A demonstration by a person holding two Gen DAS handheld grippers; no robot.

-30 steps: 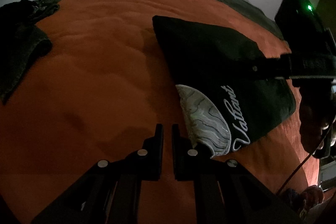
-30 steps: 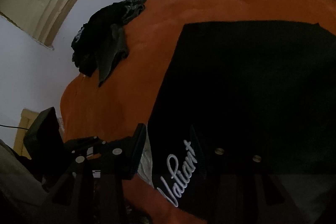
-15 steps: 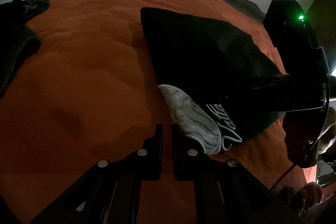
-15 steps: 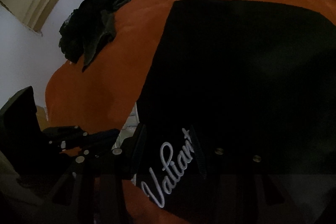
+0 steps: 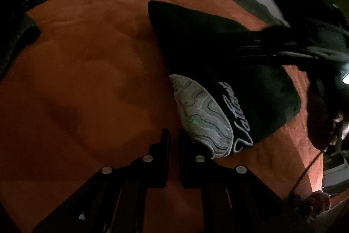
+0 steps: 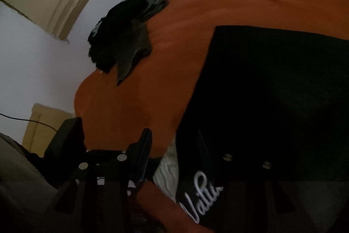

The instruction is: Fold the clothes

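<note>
A: Garment (image 5: pixel 218 54) lay folded on orange bedspread (image 5: pixel 87 80), long axis 10-to-4, at 1 o'clock off left gripper (image 5: pixel 173 141).
B: Jaws?
A: Left nearly shut, empty. Right gripper (image 6: pixel 174 152) half open, straddling garment's near edge, closer.

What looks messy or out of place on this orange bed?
A dark pile of clothes lies crumpled at the orange blanket's edge, unfolded. The folded black garment has a grey patterned lining sticking out.
</note>
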